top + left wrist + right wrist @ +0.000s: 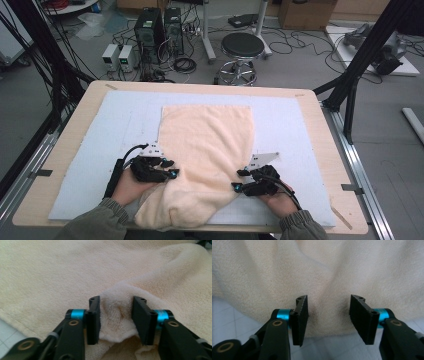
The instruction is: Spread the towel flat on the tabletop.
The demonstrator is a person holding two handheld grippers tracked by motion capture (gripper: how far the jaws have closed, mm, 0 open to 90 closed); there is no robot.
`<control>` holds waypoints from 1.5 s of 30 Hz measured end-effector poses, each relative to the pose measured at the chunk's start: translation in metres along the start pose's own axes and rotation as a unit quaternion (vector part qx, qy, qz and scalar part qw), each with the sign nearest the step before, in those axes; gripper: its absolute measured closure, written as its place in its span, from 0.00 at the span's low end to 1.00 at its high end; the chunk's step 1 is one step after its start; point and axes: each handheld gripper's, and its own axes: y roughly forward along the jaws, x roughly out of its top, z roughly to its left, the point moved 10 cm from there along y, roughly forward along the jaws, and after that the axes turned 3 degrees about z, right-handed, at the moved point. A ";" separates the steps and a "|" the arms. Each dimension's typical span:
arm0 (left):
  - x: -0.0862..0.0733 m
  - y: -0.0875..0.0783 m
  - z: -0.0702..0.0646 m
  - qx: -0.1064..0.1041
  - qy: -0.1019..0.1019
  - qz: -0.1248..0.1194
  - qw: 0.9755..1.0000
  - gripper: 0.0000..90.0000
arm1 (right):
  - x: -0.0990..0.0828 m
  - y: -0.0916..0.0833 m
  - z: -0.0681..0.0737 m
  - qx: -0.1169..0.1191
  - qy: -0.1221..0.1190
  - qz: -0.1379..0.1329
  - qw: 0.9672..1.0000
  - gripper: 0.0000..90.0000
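A cream towel [207, 135] lies spread on the pale mat [285, 115], flat at its far end and bunched toward the near edge. My left gripper [171, 168] is at the towel's left edge; in the left gripper view its jaws [116, 300] pinch a raised fold of towel [116, 315] that fills the gap between the pads. My right gripper [238, 180] is at the towel's right near edge. In the right gripper view it [329, 297] stands open, with the towel's hem [329, 325] lying between the pads and untouched by them.
The mat covers most of a wooden table [80, 115]. Beyond the far edge the floor holds a black stool [242, 47], computer towers [150, 30] and loose cables. Black frame posts [360, 65] stand at the right.
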 end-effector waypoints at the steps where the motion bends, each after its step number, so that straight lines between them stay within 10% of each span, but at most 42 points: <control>1: 0.000 0.000 0.000 0.004 0.003 0.001 1.000 0.77 | 0.001 0.000 0.000 0.002 0.001 0.000 1.000 0.64; 6: 0.002 -0.006 0.003 0.024 0.011 -0.003 1.000 0.93 | 0.003 0.001 -0.003 0.004 -0.003 -0.003 1.000 0.91; 16: 0.007 -0.031 0.023 0.054 -0.020 -0.042 0.997 0.99 | 0.034 -0.016 -0.011 -0.006 -0.012 -0.037 0.999 0.94; 21: 0.013 -0.029 0.010 0.009 -0.014 -0.054 0.998 0.83 | 0.057 -0.007 -0.027 -0.011 -0.003 -0.045 0.999 0.94; 27: 0.005 -0.007 0.000 -0.004 -0.002 0.000 1.000 0.55 | 0.079 0.028 -0.046 -0.016 0.017 -0.030 0.999 0.94; 34: 0.003 0.003 0.003 0.010 0.010 0.021 1.000 0.85 | 0.083 0.054 -0.058 -0.012 0.040 -0.010 0.999 0.94; 45: 0.007 -0.017 0.041 0.068 -0.048 -0.022 0.996 0.91 | 0.082 0.019 -0.052 -0.026 0.034 -0.043 0.998 0.79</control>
